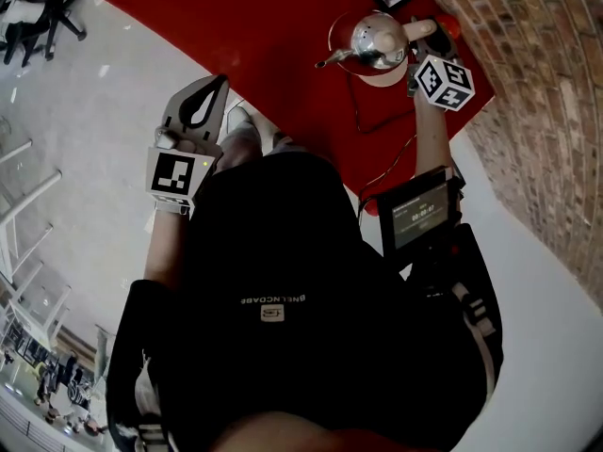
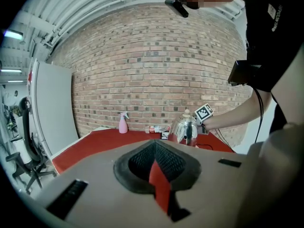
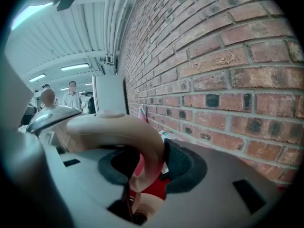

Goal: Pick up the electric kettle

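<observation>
— Where's the kettle [image 1: 377,38]?
— At the far end of the red tabletop [image 1: 264,26], close by the brick wall [image 1: 537,111], over its round base [image 1: 382,75]. The spout [image 1: 328,61] points away from the wall. Whether it's clear of the base, I can't tell from here.
— And the right tool [image 3: 142,151]?
— Its jaws are clamped on the pale curved handle [image 3: 109,125], one on each side, standing fairly wide because the handle fills the gap.
— The left tool [image 2: 153,145]?
— Held out past the tabletop's edge, over the grey floor [image 1: 85,111]. Its jaw tips are together with nothing between them.
— Anything else up there?
— A pink spray bottle [image 2: 123,123] further along the wall, and a thin dark cord [image 1: 354,102] running from the base across the tabletop
</observation>
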Available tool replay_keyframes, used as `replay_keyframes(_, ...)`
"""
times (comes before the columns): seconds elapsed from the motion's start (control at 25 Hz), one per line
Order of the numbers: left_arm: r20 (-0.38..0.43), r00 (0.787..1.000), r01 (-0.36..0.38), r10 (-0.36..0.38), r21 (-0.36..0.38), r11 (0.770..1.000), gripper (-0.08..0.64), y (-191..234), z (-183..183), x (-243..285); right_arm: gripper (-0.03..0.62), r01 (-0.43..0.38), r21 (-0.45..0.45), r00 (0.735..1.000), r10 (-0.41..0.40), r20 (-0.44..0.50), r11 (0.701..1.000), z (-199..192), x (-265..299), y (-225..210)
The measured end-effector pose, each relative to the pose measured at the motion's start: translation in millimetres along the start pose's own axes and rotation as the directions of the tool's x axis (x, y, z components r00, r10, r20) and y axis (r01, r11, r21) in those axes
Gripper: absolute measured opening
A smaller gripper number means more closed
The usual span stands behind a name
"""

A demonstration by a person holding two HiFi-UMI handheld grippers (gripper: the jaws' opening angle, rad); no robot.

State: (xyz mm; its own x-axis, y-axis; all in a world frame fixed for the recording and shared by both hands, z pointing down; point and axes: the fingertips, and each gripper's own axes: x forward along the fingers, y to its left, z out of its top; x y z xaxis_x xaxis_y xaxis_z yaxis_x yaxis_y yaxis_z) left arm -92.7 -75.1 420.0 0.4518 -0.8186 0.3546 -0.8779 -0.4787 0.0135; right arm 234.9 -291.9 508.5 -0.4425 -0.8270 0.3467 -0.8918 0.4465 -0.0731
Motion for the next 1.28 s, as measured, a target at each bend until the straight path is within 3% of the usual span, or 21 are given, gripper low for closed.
replay_keyframes(0.48, 0.031, 0.997, -0.069, 0.07, -0.026, 0.997, 0.008, 29.3, 0.7, -27.4, 0.16, -0.064, 0.041, 0.998, 0.065, -0.019, 0.997, 21.3, 21.7, 64.8)
replay_keyframes(1.28, 0.15, 0.969, -0.19, 0.196, -0.054, 0.98, 0.008, 107.1, 18.9, -91.4, 0.163, -0.17, 0.116, 0.983, 0.178, -0.055, 0.979, 106.5, 40.5, 213.6)
